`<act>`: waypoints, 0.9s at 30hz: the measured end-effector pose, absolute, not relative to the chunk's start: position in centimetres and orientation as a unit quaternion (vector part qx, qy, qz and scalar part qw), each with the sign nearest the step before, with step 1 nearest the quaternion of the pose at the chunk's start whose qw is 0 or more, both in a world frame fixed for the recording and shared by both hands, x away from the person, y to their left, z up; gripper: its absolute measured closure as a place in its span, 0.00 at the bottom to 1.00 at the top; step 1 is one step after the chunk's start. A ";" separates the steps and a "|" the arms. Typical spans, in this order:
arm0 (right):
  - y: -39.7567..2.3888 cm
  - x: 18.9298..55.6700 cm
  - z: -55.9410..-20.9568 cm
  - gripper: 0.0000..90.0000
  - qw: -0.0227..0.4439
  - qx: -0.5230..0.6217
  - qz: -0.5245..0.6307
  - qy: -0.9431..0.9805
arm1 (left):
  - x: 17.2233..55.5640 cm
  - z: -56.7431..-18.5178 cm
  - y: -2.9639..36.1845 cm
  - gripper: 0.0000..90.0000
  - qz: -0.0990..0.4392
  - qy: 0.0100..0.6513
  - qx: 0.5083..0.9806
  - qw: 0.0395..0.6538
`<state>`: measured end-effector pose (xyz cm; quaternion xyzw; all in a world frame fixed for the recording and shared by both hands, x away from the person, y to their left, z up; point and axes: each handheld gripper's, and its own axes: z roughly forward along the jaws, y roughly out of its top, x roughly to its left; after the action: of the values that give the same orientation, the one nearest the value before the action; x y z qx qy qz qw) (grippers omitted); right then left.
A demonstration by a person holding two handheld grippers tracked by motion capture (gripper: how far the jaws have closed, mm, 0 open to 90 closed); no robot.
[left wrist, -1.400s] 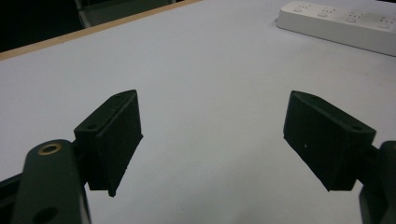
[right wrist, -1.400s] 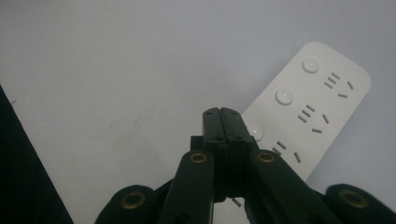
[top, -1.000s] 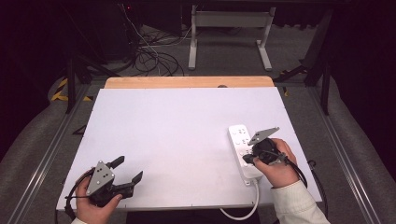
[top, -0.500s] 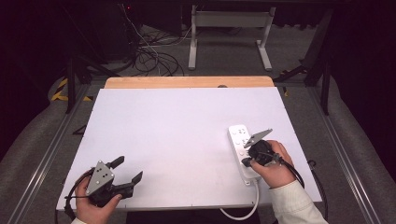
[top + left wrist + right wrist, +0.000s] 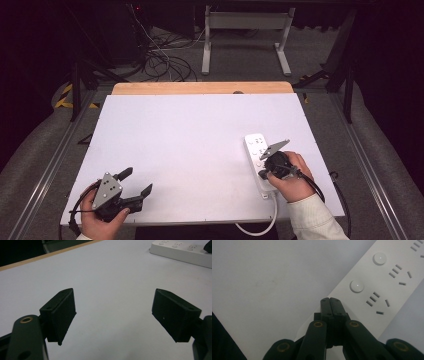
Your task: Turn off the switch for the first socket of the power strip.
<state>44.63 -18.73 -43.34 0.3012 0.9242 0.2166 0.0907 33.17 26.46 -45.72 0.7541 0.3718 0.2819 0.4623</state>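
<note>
Overhead forward-down view; two low tool-mounted cameras, all sharing power strip (image 5: 259, 160).

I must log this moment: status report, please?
Left hand-held gripper open, empty, near table edge. Right hand-held gripper shut, tips over white plastic power strip; contact unclear. Nothing in the way.

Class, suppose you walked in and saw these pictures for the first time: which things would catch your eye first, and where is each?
Most striking is the white power strip lying near the right edge of the white table, with the right gripper held over it, jaws closed together and empty, beside one of its round buttons. At the near left corner, the left gripper rests with its jaws spread wide over bare tabletop.
</note>
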 end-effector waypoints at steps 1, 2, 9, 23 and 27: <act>-18.7 44.6 -43.4 1.00 0.092 0.300 0.216 0.925 | 33.2 -45.7 26.5 0.22 0.282 0.373 0.754 0.462; -18.7 44.6 -43.4 1.00 0.093 0.301 0.217 0.924 | 33.2 -45.7 26.4 0.22 0.282 0.373 0.753 0.463; -18.6 44.5 -43.5 1.00 0.096 0.299 0.214 0.925 | 33.1 -45.7 26.4 0.22 0.280 0.374 0.754 0.462; -18.7 44.6 -43.5 1.00 0.090 0.306 0.218 0.923 | 33.1 -45.8 26.4 0.22 0.280 0.373 0.755 0.461; -18.7 44.6 -43.5 1.00 0.091 0.304 0.216 0.923 | 33.1 -45.8 26.4 0.22 0.280 0.374 0.754 0.461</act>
<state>44.63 -18.74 -43.54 0.3036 0.9235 0.2164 0.0907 33.13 26.38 -45.78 0.7543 0.3745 0.2797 0.4610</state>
